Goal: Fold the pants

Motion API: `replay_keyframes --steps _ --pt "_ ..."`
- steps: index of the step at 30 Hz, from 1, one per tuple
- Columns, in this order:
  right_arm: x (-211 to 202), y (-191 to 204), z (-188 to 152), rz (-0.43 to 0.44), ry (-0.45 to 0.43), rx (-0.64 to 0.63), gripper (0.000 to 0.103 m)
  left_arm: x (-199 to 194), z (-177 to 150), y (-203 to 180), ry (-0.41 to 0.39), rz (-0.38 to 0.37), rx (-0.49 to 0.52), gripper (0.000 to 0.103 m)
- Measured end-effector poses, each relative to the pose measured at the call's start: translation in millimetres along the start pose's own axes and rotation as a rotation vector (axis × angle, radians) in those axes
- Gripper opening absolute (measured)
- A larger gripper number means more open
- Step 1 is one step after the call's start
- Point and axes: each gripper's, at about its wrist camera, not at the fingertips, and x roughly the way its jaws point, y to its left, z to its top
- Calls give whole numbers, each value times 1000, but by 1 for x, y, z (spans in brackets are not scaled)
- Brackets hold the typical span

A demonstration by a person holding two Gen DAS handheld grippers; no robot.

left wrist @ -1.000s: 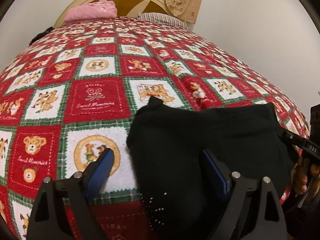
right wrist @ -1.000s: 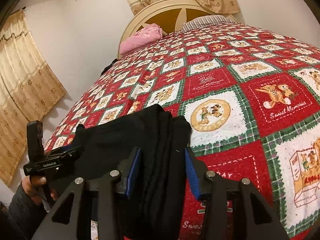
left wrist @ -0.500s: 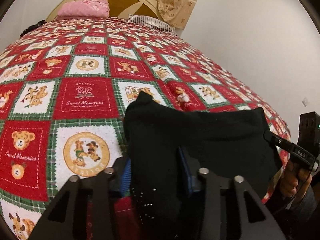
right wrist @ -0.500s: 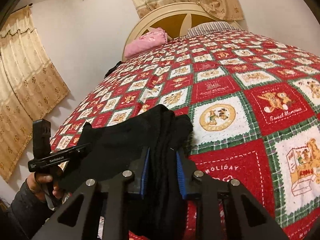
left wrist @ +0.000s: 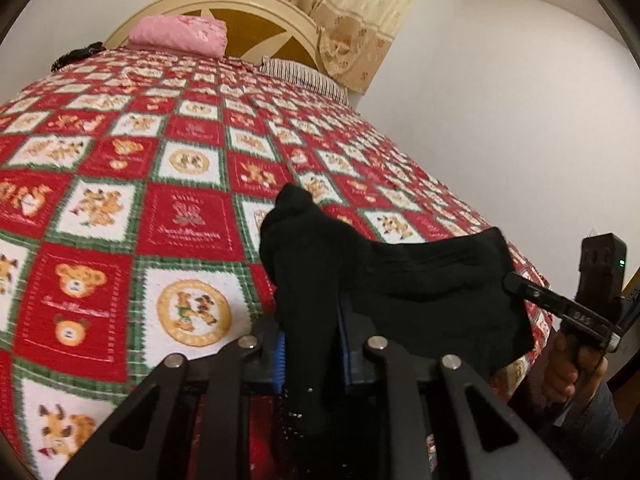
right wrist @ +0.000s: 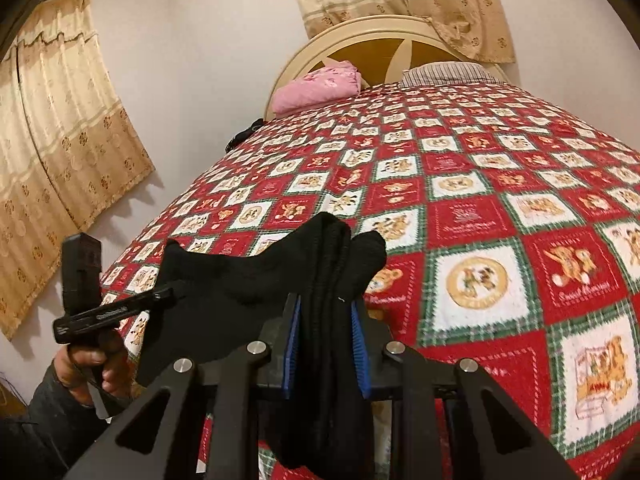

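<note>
The black pants [left wrist: 420,280], folded into a thick bundle, hang between my two grippers above the near end of the bed. The left gripper [left wrist: 311,332] has its jaws closing, and its blue pads [left wrist: 281,344] press a bunched end of the fabric. In the right wrist view the right gripper [right wrist: 326,320] is shut on the other, layered end of the pants [right wrist: 224,280]. Each view shows the other gripper at the far side of the cloth: the right one [left wrist: 576,312] and the left one [right wrist: 104,314], each gripped by a hand.
The bed carries a red, white and green checked blanket [left wrist: 120,200] with bear pictures. A pink folded cloth [left wrist: 180,34] and a striped pillow [left wrist: 304,76] lie by the cream headboard [right wrist: 360,40]. Curtains [right wrist: 60,140] hang at the left wall.
The left jaws went from wide apart to pinched on the pants; the right jaws narrowed onto them too. Both grippers rose, lifting the pants off the blanket.
</note>
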Motion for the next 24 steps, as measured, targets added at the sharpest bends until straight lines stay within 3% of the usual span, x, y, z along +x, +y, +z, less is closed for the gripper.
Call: replay_keyframes --steps 24 --pt "121 138 56 242 75 -189 24 -110 17 95 -171 269 -87 21"
